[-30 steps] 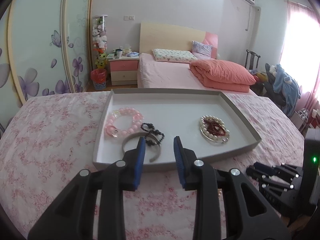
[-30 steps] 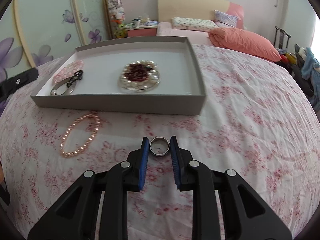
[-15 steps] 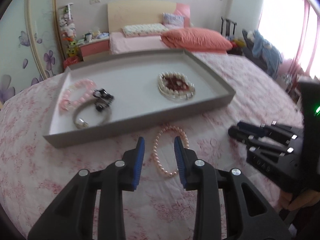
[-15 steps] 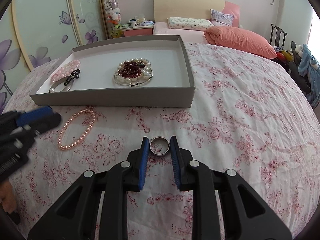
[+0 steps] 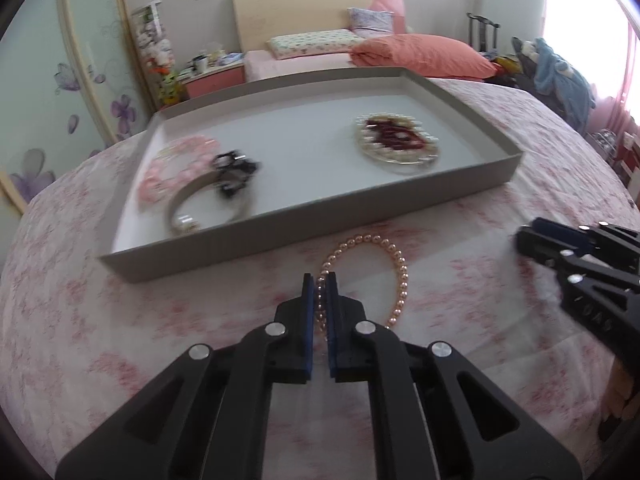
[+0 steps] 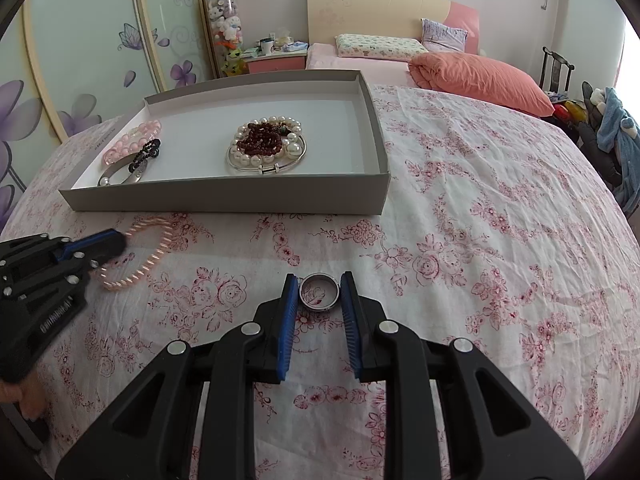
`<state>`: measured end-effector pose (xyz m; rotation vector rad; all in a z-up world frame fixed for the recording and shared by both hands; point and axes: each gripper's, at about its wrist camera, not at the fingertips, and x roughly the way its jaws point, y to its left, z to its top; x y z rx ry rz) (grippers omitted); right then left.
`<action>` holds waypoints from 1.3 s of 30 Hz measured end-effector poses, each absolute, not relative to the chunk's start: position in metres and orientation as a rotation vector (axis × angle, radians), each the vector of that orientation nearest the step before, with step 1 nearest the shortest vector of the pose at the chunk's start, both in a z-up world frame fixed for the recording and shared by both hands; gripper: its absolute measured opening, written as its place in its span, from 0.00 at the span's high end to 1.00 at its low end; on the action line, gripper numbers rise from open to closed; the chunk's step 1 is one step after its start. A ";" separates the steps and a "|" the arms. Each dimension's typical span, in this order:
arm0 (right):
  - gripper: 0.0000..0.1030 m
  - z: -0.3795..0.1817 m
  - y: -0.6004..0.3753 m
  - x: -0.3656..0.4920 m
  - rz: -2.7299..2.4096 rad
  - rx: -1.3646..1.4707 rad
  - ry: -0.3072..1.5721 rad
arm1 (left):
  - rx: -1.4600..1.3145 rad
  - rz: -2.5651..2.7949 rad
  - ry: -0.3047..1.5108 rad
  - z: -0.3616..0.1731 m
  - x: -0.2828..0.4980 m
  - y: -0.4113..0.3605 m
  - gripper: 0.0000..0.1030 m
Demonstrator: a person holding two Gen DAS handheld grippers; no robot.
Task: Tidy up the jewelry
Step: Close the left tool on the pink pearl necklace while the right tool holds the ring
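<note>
Since the earlier frame the left claw (image 5: 319, 292) has dropped from hovering over the pearl bracelet (image 5: 394, 270) with its pads apart to pinching the strand's left side, pads nearly together on the beads. The right claw (image 6: 319, 294) is unchanged, straddling the silver ring (image 6: 319, 286) without clamping it; the ring lies flat on the floral bedspread (image 6: 460, 216). The bracelet lies just near of the grey tray (image 5: 312, 216), which already holds a pink bead bracelet (image 5: 176, 168), a bangle (image 5: 208, 208) and a pearl-and-garnet pile (image 5: 396, 142). To do this well, lift the strand clear of the tray wall before carrying it far, and release it over bare tray floor.
</note>
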<state>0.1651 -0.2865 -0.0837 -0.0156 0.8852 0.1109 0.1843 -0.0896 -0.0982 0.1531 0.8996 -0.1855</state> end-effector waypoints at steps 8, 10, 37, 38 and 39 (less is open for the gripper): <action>0.78 -0.083 -0.271 0.171 0.138 -0.042 0.891 | 0.100 -0.028 0.924 -0.094 0.178 -0.016 0.94; 0.78 -0.083 -0.263 0.174 0.149 -0.047 0.894 | 0.077 -0.016 0.927 -0.093 0.177 -0.008 0.94; 0.78 -0.084 -0.253 0.175 0.163 -0.061 0.882 | 0.022 0.003 0.901 -0.094 0.168 -0.003 0.93; 0.78 -0.084 -0.253 0.175 0.163 -0.061 0.882 | 0.020 0.002 0.901 -0.094 0.168 -0.003 0.93; 0.78 -0.084 -0.253 0.175 0.163 -0.061 0.882 | 0.020 0.002 0.902 -0.094 0.168 -0.003 0.93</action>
